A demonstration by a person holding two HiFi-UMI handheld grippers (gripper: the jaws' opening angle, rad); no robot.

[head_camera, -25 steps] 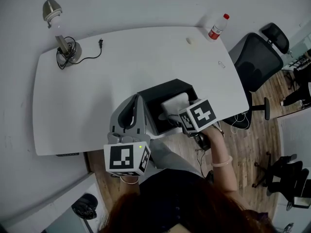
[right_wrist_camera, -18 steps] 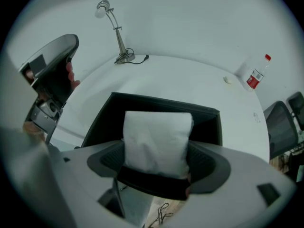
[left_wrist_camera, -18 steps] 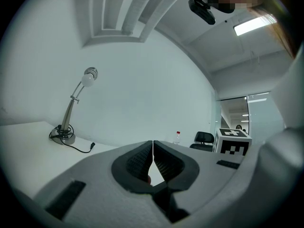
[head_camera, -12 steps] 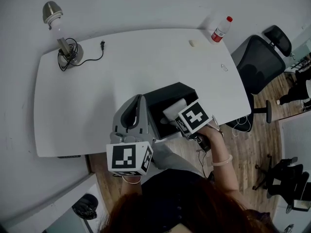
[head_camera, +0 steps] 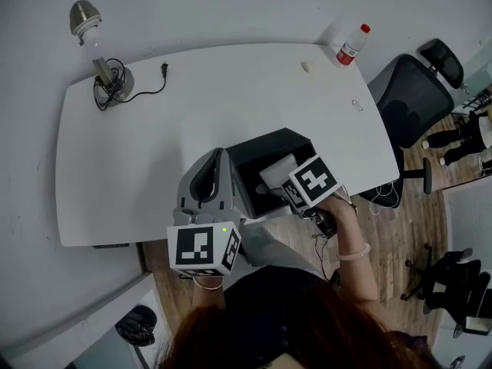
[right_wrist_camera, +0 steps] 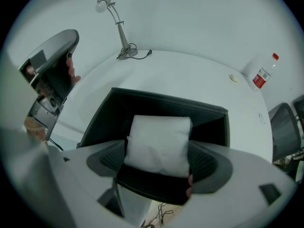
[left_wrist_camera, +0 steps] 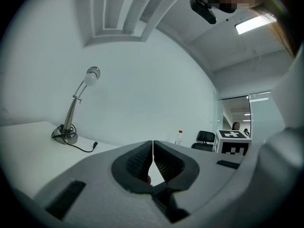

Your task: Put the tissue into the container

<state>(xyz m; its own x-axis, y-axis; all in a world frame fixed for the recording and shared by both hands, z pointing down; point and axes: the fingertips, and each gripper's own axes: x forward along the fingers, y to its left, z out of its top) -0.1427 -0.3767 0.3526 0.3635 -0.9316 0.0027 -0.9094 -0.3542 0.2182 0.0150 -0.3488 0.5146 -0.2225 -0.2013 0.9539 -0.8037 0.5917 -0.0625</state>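
Your right gripper [right_wrist_camera: 158, 159] jaws clenched on white tissue [right_wrist_camera: 159, 137], poised over open black container [right_wrist_camera: 167, 101] at table's [head_camera: 192, 106] 6 o'clock edge. Left gripper [left_wrist_camera: 152, 158] jaws pressed together, empty, at container's 8 o'clock. Step: placing. Next, likely: lower tissue inside, release.

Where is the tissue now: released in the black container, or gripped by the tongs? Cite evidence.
Gripped: the right tongs clamp the tissue on both sides, over the open container. Below the rim? Cannot tell.
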